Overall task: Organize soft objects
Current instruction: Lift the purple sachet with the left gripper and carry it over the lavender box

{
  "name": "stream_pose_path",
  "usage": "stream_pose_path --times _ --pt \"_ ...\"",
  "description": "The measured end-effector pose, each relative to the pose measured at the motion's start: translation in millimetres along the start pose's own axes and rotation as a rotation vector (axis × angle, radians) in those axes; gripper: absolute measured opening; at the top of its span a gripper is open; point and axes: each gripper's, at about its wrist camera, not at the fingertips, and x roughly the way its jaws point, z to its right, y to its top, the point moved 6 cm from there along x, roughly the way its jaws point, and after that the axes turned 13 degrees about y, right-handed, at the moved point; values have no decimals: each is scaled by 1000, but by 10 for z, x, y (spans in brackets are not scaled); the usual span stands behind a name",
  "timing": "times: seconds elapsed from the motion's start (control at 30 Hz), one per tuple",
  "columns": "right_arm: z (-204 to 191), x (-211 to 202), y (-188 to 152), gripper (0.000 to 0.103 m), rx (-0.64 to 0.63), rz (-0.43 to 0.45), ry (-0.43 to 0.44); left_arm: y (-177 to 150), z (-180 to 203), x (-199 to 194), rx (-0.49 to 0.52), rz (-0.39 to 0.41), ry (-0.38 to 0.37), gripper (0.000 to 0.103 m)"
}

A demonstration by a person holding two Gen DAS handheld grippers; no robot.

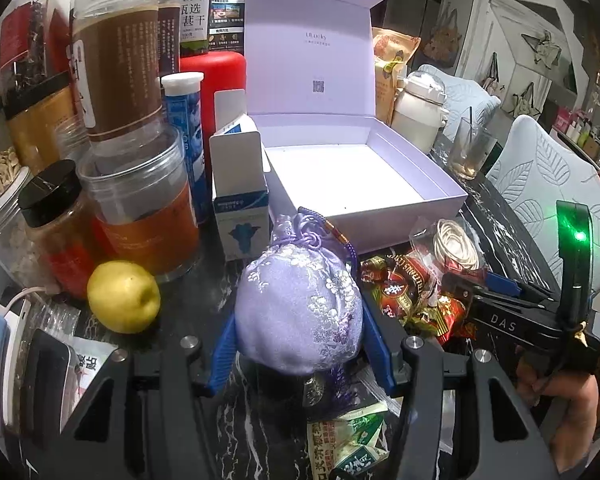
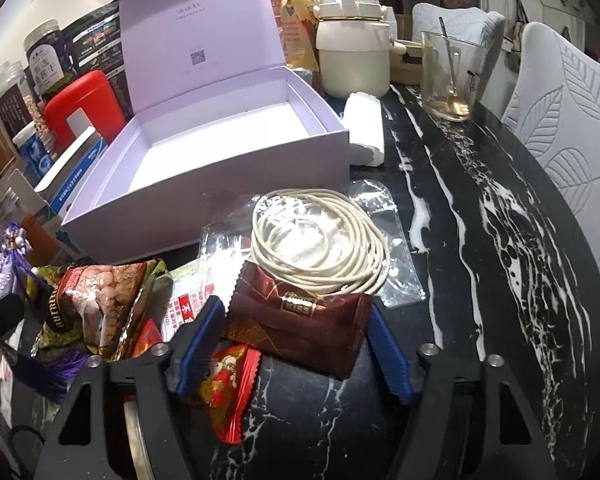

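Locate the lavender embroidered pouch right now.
In the left wrist view, the lavender pouch sits low at centre, clamped between the left gripper's blue fingers, in front of the open box, right of the lemon.

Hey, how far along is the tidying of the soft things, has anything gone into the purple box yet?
Nothing looks done: the purple box stands open and empty. In hand: the left gripper is shut on the lilac pouch, and the right gripper straddles the dark red packet, though contact is unclear. Left: both of these, and probably the snack wrappers on the table.
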Motion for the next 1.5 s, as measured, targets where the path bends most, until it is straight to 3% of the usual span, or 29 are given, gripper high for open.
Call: stream_pose_path --times 0.07,0.13,0.37,0.7,0.77,1.13,1.5 --pt "3 -23 -9 59 -1 3 6 -10 4 -19 0 0 5 55" --pt "27 -66 -9 42 10 16 -2 -18 7 -41 -2 -1 5 55" --pt "3 -265 -36 19 -2 62 16 -58 34 -202 4 20 7 55" --pt "-28 -623 -137 16 1 136 38 -100 67 -537 14 71 17 55" --pt "-33 -740 -152 1 -1 154 35 -110 84 -623 16 84 14 55" --pt "-47 -1116 -314 1 -12 196 36 -60 209 -1018 33 151 -11 55" --pt "-129 -1517 -193 1 -60 272 44 199 305 -1245 48 218 -27 55"
